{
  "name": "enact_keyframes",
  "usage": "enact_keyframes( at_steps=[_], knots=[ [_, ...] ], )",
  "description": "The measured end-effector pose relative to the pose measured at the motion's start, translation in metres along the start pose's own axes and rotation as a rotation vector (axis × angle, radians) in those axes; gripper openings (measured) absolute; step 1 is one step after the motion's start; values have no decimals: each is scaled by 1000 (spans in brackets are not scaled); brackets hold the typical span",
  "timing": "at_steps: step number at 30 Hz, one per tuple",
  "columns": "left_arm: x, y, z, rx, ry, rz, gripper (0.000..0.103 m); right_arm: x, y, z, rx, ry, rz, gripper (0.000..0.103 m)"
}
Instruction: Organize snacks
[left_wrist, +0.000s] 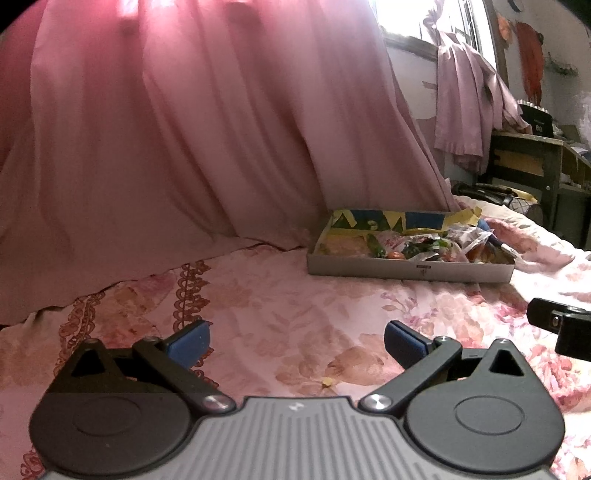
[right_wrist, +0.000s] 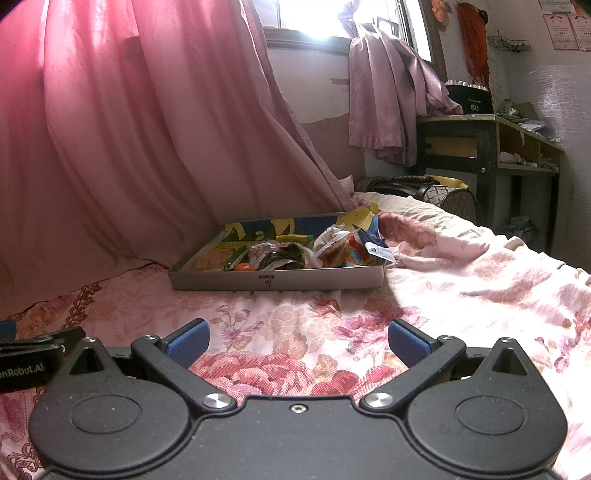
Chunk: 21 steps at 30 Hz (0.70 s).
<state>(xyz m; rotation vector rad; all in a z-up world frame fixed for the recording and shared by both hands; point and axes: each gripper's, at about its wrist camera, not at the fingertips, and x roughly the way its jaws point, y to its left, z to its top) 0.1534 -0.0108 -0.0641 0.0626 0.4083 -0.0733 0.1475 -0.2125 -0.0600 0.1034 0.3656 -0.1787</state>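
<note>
On the bed, up against the pink curtain, sits a shallow cardboard box holding the snacks: crinkled packets piled toward its right half, a small orange round item and a green wrapper near the front wall, a yellow stick-shaped pack further back. Box inner walls are printed blue and yellow; left part of its floor is mostly bare. One packet hangs over the right end of the box. Same box in the left wrist view, well ahead and right of centre, snacks heaped in its right half. Box rests on a pink floral bedspread. Left gripper: blue pads spread wide, nothing between them, sitting low over the bedspread, well short of the box. Right gripper: same, blue pads wide apart, nothing held, low over the floral print, box ahead and slightly left. Each gripper's body edge shows in the other's view, so they sit side by side, close. Small yellow scrap on the bedspread just in front of the left gripper. Beyond the bed: dark bag at the head end, dark wooden desk by the wall, lilac curtain tied at a bright window.
</note>
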Motion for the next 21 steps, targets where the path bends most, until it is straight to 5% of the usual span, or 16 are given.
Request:
enact_keyframes(
  at_steps=[21],
  knots=[
    [1,2,0,-3,5,-5,103,1,1,-3,-1,12,3,102]
  ],
)
